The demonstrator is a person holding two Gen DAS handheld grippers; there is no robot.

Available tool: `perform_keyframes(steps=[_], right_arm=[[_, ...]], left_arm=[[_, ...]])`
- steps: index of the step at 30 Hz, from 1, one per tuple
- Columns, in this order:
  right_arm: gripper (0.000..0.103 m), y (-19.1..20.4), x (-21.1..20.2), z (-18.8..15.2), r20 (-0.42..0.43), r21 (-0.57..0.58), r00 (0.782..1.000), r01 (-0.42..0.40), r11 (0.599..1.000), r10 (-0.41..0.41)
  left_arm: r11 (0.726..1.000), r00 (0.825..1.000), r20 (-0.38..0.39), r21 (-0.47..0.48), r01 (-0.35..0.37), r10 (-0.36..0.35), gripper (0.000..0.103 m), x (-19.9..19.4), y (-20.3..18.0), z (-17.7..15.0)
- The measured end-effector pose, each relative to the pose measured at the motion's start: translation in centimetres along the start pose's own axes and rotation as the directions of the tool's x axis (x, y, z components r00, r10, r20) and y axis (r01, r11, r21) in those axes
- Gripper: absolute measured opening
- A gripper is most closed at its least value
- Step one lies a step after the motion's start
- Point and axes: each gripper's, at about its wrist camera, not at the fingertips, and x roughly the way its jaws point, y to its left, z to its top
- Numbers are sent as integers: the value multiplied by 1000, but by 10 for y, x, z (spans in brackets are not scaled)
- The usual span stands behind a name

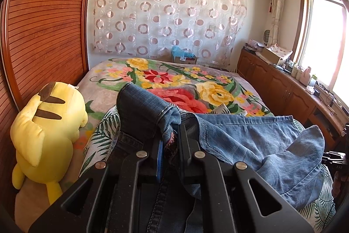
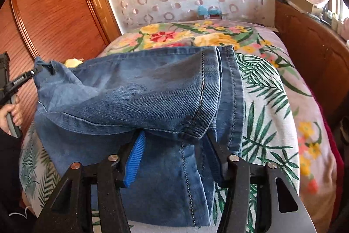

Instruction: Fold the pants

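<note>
We found the left hand-held gripper (image 1: 172, 137) clamped on the jeans (image 2: 135, 88); the right hand-held gripper (image 2: 174, 139) stood wide, straddling denim at 6 o'clock.

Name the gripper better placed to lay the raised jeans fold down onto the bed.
Left, probably: the left gripper is shut on the jeans, lifting them. The right gripper looks open, jaws apart under the denim.

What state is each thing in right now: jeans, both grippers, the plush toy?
jeans: partly folded, one end lifted off the bed.
left gripper: jaws shut on the jeans' hem.
right gripper: jaws open, jeans fabric draped across them.
plush toy: upright against the wardrobe, untouched.
bed: covered with floral blankets.
</note>
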Motion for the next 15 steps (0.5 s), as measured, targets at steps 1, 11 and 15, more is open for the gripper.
perform_keyframes(steps=[1, 11, 15], right_arm=[[41, -2, -1, -1, 7, 2, 1000, -3, 1000, 3], [5, -8, -29, -8, 95, -27, 995, -15, 1000, 17], [4, -6, -45, -6, 142, -46, 990, 10, 999, -3]], left_arm=[[1000, 1000, 0, 1, -1, 1, 12, -1, 0, 0], [1000, 1000, 3, 1, -2, 2, 12, 0, -1, 1], [1000, 999, 34, -12, -4, 4, 12, -8, 5, 4]])
